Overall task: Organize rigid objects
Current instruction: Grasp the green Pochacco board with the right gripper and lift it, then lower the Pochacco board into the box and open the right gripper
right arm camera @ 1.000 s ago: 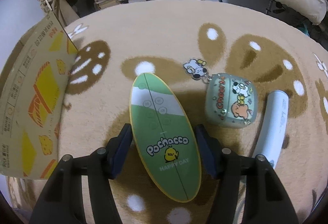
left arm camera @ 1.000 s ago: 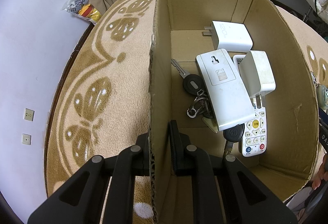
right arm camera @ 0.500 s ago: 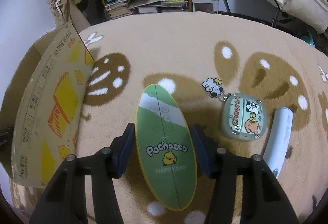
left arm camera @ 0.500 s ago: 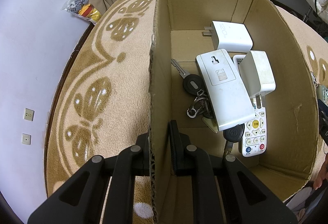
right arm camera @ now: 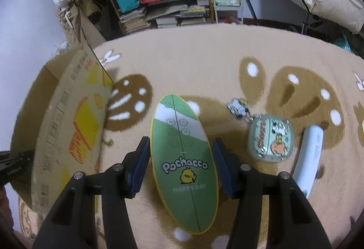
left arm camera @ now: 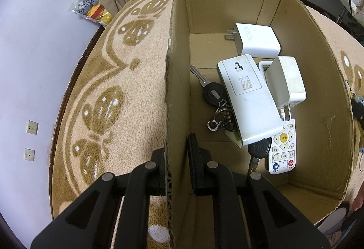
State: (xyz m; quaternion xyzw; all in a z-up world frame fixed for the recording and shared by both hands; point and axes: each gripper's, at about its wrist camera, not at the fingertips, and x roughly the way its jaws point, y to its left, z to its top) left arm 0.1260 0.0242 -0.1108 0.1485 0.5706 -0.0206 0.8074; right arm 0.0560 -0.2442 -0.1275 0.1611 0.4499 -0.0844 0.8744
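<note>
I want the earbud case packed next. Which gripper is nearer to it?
Right. The right gripper holds the green oval remote on the rug, with the earbud case just beside it. The left gripper clamps the cardboard box wall, farther off.

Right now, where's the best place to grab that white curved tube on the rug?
Probably the white curved tube at mid-length, coming from above with one finger on each long side. It lies flat on the rug, narrow across, apart from the cartoon earbud case.

Soft indoor light from above leaves both fisheye views evenly bright, with faint shadows inside the cardboard box (left arm camera: pixel 318 112) and beside the green oval case (right arm camera: pixel 184 153), black corners, strongly bowed edges, and slight blur in the right view.
</note>
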